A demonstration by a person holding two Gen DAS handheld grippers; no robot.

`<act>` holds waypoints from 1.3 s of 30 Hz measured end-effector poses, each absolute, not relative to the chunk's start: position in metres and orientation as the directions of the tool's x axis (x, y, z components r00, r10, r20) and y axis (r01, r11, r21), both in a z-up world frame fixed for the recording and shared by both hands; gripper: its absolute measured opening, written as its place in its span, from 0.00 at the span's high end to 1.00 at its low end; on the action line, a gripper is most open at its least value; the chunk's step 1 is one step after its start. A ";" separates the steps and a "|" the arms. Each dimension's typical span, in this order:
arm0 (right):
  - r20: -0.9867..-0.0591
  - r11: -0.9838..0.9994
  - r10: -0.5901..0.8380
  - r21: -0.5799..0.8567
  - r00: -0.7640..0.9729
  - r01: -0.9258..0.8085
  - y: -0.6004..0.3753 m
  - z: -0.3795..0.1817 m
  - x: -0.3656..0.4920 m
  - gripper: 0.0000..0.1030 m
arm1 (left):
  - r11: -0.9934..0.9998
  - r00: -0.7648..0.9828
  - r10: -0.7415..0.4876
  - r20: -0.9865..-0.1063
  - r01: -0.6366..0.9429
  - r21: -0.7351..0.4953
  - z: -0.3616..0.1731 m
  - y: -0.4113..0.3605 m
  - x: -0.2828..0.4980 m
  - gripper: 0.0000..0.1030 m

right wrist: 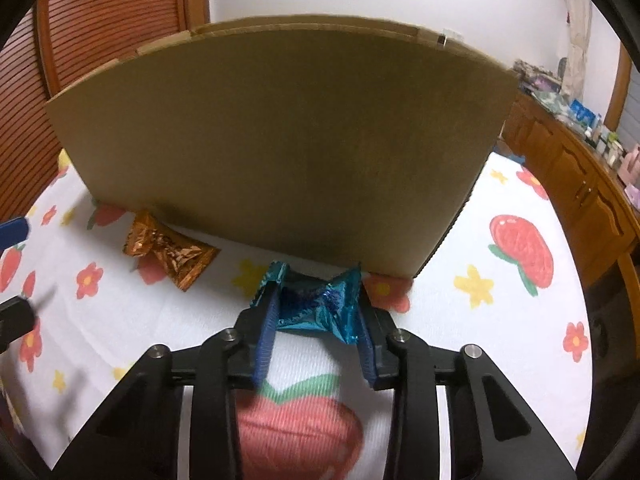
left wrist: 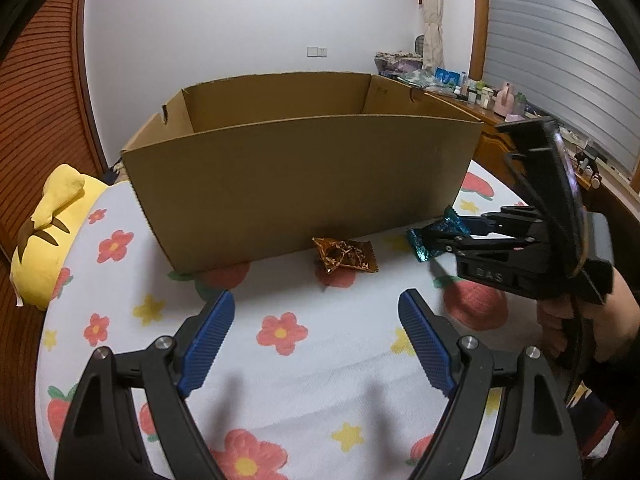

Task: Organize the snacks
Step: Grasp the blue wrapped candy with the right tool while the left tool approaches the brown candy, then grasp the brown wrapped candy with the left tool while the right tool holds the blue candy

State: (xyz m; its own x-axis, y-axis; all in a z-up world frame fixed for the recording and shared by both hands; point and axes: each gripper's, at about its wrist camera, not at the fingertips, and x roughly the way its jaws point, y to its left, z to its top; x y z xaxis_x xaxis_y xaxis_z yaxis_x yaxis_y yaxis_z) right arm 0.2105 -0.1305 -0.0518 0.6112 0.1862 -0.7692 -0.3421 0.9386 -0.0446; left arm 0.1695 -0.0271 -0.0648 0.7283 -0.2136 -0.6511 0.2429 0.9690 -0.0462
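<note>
Snacks: blue packet (right wrist: 316,304) pinched crumpled in right tool (right wrist: 316,312) on the bed just before the cardboard box (right wrist: 280,140), orange packet (left wrist: 344,258) loose to its left, left tool (left wrist: 316,340) apart, empty; slick foil may slip clearing the tall near wall.

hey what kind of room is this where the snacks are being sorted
Most likely a bedroom at home. The cardboard box sits on a strawberry-and-flower bedsheet, a yellow plush toy lies at its edge, and a wooden dresser crowded with small bottles runs along the wall.
</note>
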 end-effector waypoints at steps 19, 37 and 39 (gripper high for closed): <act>-0.688 0.908 0.338 0.059 0.642 -0.414 -0.172 -0.025 0.163 0.74 | 0.978 0.676 -0.184 -0.713 0.199 -0.063 -0.088 -0.048 0.237 0.37; -0.695 0.886 0.380 0.083 0.611 -0.456 -0.168 -0.029 0.169 0.74 | 0.972 0.640 -0.200 -0.742 0.227 -0.067 -0.102 -0.062 0.252 0.59; -0.694 0.884 0.383 0.084 0.610 -0.460 -0.168 -0.028 0.169 0.74 | 0.968 0.630 -0.216 -0.746 0.239 -0.078 -0.103 -0.062 0.254 0.67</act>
